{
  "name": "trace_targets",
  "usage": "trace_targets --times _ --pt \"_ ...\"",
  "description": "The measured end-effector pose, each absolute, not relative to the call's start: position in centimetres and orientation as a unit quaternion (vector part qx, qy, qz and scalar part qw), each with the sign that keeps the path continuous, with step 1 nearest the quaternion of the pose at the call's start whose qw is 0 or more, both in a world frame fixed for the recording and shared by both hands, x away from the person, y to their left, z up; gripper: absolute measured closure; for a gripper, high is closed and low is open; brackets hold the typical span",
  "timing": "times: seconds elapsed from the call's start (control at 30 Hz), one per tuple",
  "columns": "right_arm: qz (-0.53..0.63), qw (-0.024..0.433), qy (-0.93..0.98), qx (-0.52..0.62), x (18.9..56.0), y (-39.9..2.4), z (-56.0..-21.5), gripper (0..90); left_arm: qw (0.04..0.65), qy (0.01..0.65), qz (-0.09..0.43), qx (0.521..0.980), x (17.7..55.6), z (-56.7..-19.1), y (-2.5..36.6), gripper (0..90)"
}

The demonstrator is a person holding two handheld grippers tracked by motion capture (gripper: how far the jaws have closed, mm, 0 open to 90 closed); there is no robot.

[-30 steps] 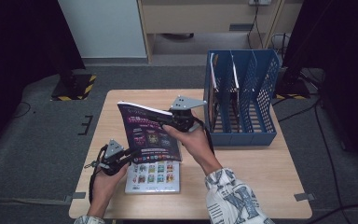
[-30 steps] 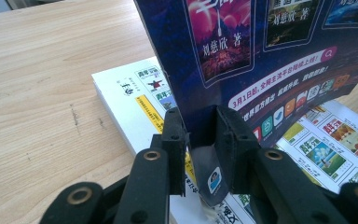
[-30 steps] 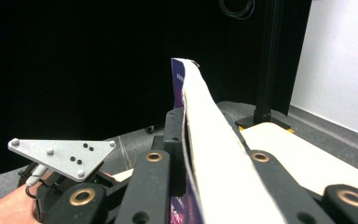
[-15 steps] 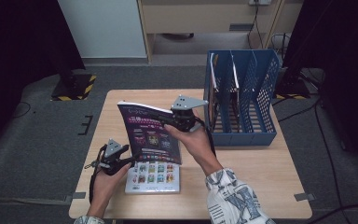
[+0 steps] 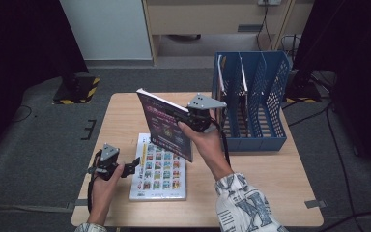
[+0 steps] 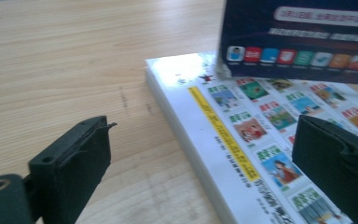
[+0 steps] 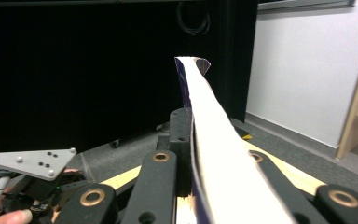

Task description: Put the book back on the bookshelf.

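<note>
A dim room with grey carpet surrounds a light wooden table (image 5: 270, 179), with pale cabinet fronts beyond it, black curtains at both sides and a yellow-and-black striped floor marker off to the left. At the table's far right stands a blue file rack (image 5: 251, 104) with upright slots, a few already holding thin items; most slots look free, which suggests it is where the books are headed. The right gripper (image 5: 193, 118) holds a purple-covered book (image 5: 166, 125) raised off the table and tilted toward upright — its jaws are pressed together on the book's edge, and in the right gripper view the white page block (image 7: 214, 154) runs straight up between the two black jaws. Holding it on edge like this would let it slide into a narrow slot spine-down or edge-first. A second book, white with a grid of small coloured pictures (image 5: 159, 169), lies flat near the table's front edge, just beneath the raised one. The left gripper (image 5: 125, 166) rests low at that flat book's left edge, its jaws having just been opening and now spread wide with nothing between them — in the left gripper view the jaws flank the book's near corner (image 6: 205, 121) without touching it, likely having let go of the raised book so the other hand can carry it alone.
</note>
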State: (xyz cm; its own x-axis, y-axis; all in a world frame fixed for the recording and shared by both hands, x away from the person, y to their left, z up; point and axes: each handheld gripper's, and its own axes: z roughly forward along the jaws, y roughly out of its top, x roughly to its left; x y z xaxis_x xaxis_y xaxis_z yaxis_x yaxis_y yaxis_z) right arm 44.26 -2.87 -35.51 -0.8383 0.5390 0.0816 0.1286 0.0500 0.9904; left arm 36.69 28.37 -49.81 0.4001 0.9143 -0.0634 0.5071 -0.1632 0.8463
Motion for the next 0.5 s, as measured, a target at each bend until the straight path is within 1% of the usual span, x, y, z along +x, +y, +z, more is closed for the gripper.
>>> trace_targets --times 0.27,0.5 --pt "0.646 0.173 0.702 0.245 44.2 -3.3 -35.4 82.6 0.416 0.519 0.239 0.707 36.7 -50.0 29.9 4.0" --pt "0.647 0.177 0.698 0.251 44.3 -4.0 -35.1 82.7 0.414 0.525 0.241 0.703 36.7 -50.1 30.4 4.3"
